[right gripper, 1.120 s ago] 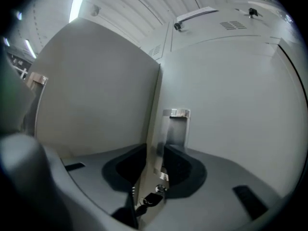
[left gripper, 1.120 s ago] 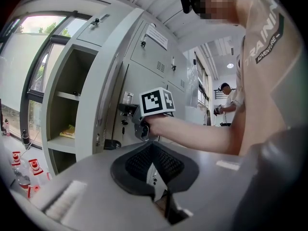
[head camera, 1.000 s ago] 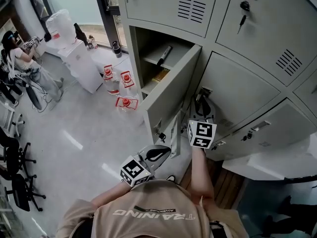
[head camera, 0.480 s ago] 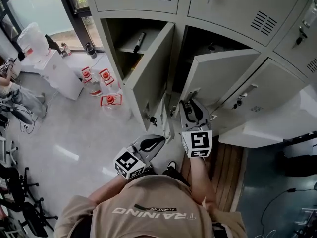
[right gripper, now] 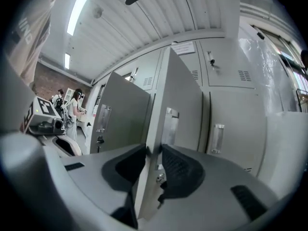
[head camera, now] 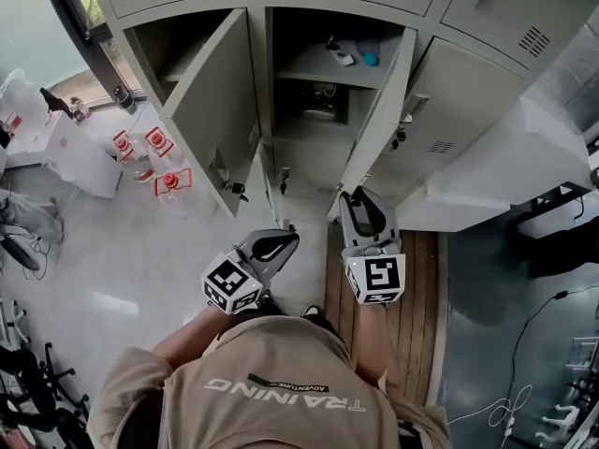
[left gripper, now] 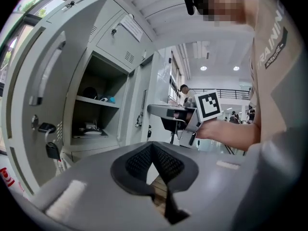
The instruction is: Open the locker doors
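Observation:
Two grey locker doors stand open in the head view. The left door [head camera: 213, 110] swings out to the left with keys hanging from its lock. The middle door [head camera: 386, 101] swings out to the right, baring shelves with a white and a blue item [head camera: 353, 54]. My right gripper [head camera: 360, 204] is at that door's lower corner; in the right gripper view the door's edge [right gripper: 166, 100] runs between the pads and my right gripper [right gripper: 153, 154] is shut on it. My left gripper [head camera: 279, 243] hangs lower left, apart from both doors, shut and holding nothing [left gripper: 153, 152].
Closed lockers [head camera: 468, 110] continue to the right and above. Several red-capped water bottles [head camera: 154, 162] stand on the floor left of the lockers, beside a white appliance [head camera: 80, 162]. Wooden boards [head camera: 416, 279] run under my right arm. Office chairs [head camera: 28, 391] sit far left.
The middle door has swung from barely ajar to wide open, to the right, with my right gripper on its edge. The left gripper has stayed low and shut.

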`<state>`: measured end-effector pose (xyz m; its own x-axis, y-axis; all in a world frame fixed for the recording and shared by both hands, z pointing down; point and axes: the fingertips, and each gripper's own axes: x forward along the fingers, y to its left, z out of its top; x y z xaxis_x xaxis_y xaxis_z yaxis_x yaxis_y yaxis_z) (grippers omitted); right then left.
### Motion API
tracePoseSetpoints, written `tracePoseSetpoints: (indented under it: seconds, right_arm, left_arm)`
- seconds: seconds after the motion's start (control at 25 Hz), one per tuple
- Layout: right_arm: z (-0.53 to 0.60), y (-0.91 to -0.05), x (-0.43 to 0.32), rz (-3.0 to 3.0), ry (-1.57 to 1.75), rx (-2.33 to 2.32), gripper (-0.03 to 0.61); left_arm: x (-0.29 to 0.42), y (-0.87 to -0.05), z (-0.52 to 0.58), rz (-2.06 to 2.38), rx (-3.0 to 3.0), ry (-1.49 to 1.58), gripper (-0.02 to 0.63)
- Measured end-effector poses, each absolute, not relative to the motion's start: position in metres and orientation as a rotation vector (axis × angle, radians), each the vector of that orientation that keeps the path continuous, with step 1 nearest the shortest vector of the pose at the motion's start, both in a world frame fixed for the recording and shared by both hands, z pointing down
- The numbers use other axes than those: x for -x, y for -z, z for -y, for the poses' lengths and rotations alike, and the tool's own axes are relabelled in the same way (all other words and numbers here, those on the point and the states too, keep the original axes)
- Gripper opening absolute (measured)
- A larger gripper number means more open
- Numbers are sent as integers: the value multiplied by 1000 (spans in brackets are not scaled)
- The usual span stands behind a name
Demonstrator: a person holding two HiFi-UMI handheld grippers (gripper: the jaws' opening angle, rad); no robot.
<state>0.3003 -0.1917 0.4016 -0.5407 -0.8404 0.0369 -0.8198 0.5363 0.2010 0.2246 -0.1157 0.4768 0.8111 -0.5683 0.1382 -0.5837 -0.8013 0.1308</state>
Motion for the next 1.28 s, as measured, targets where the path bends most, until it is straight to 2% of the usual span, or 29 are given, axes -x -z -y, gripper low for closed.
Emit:
tracePoseSetpoints:
  seconds: [0.32, 0.64, 0.76, 1.0, 1.28]
  right_arm:
    - [181, -401, -364, 2674, 243, -1350, 95]
    - [171, -413, -383, 2719, 193, -1297, 63]
    - [150, -425, -376, 2716, 138, -1242, 20]
    - [87, -474, -341, 2727, -32, -1122, 14]
    - [-6, -486, -282, 2728, -34, -1139, 13]
  left_arm:
    - [-275, -461, 94, 988, -2796, -102, 6]
    - [-282, -467, 68, 1156, -2717, -122, 6]
    - [-278, -462, 55, 1170, -2718, -132, 6]
    - [-254, -469, 15, 1188, -2700, -119, 6]
    - [-197, -470, -54, 1212, -2736, -117, 6]
